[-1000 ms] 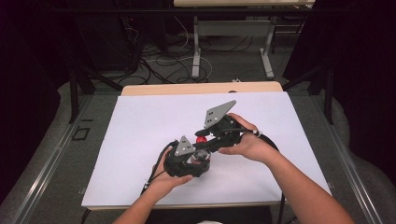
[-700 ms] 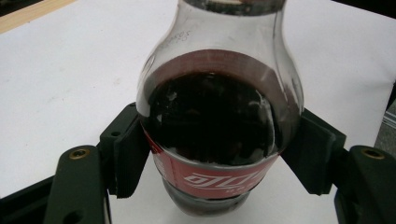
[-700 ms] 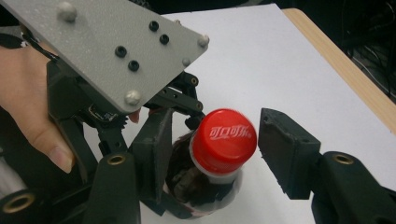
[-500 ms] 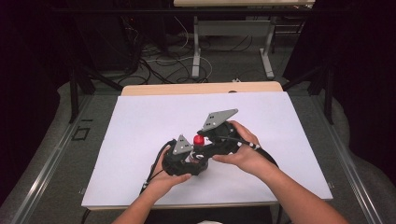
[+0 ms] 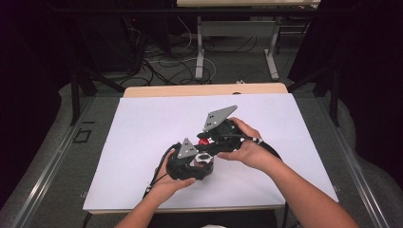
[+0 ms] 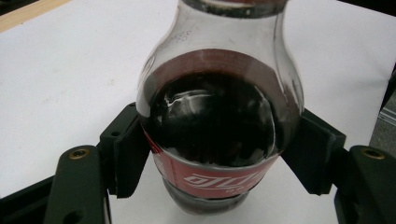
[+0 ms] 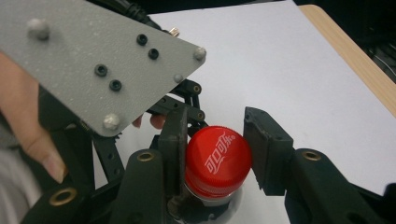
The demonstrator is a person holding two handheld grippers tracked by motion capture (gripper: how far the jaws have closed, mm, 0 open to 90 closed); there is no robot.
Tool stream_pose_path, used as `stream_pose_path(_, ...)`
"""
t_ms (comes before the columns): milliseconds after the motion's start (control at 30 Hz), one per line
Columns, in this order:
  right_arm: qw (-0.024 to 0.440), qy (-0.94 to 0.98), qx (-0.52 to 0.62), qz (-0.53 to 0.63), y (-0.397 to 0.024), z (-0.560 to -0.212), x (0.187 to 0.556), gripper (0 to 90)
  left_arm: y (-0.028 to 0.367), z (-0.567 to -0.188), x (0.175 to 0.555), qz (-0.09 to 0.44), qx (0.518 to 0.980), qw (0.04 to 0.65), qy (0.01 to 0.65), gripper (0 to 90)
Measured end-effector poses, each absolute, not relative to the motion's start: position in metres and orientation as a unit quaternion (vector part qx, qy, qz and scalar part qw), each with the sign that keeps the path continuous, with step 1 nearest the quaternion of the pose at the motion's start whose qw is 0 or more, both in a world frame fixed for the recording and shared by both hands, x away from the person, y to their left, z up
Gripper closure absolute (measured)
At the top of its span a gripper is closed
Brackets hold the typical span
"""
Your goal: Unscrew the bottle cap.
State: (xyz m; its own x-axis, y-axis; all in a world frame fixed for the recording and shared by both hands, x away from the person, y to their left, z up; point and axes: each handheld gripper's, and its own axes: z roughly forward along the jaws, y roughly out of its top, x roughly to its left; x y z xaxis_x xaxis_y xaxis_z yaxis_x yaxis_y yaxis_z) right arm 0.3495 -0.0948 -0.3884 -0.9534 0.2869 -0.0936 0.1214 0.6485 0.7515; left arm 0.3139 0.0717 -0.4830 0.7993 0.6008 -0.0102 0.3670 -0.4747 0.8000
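Observation:
A small cola bottle (image 6: 217,140) with dark drink and a red label stands on the white table sheet (image 5: 142,133). My left gripper (image 6: 217,158) is shut on its body, a pad pressed to each side. The bottle's red cap (image 7: 217,161) sits between the jaws of my right gripper (image 7: 215,154), which touch it on both sides. In the high view both grippers meet at mid-table: the left gripper (image 5: 192,164) nearer the person, the right gripper (image 5: 209,141) just behind it, with the cap (image 5: 203,141) a red spot between them.
A grey three-cornered plate (image 7: 93,60) of the left gripper fills the upper left of the right gripper view, with a hand's fingers beside it. The wooden table edge (image 5: 204,89) runs along the back. Desk legs and cables (image 5: 199,47) lie on the floor beyond.
The red cap rose slightly in the high view. The right gripper came in a little to the left and its jaws now sit on the cap. The left gripper kept hold of the bottle.

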Motion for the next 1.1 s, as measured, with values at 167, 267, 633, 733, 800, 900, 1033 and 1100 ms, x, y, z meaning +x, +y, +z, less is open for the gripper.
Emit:
stream_pose_path(167, 0.080, 0.905, 0.099, 0.405, -0.101, -0.385, 0.356, 61.3, 0.071, -0.487, 0.315, 0.132, 0.850, 0.421, 0.288, 30.6)
stream_pose_path(267, 0.087, 0.907, 0.089, 0.402, -0.099, -0.386, 0.353, 61.3, 0.071, -0.487, 0.315, 0.130, 0.849, 0.423, 0.287, 30.6)
stream_pose_path(633, 0.095, 0.897, 0.113, 0.416, -0.104, -0.380, 0.353, 61.2, 0.076, -0.487, 0.318, 0.134, 0.843, 0.424, 0.303, 30.5)
stream_pose_path(733, 0.096, 0.895, 0.120, 0.418, -0.107, -0.379, 0.353, 61.2, 0.080, -0.486, 0.319, 0.138, 0.840, 0.424, 0.308, 30.5)
stream_pose_path(800, 0.100, 0.893, 0.129, 0.419, -0.108, -0.378, 0.352, 61.2, 0.082, -0.486, 0.321, 0.142, 0.836, 0.428, 0.311, 30.5)
stream_pose_path(900, 0.101, 0.894, 0.138, 0.415, -0.112, -0.377, 0.350, 61.2, 0.085, -0.484, 0.323, 0.139, 0.835, 0.428, 0.316, 30.5)
stream_pose_path(1033, 0.108, 0.891, 0.152, 0.414, -0.116, -0.376, 0.349, 61.2, 0.090, -0.483, 0.324, 0.144, 0.830, 0.429, 0.326, 30.5)
stream_pose_path(1100, 0.111, 0.888, 0.164, 0.414, -0.118, -0.377, 0.348, 61.2, 0.093, -0.482, 0.325, 0.142, 0.828, 0.431, 0.329, 30.5)
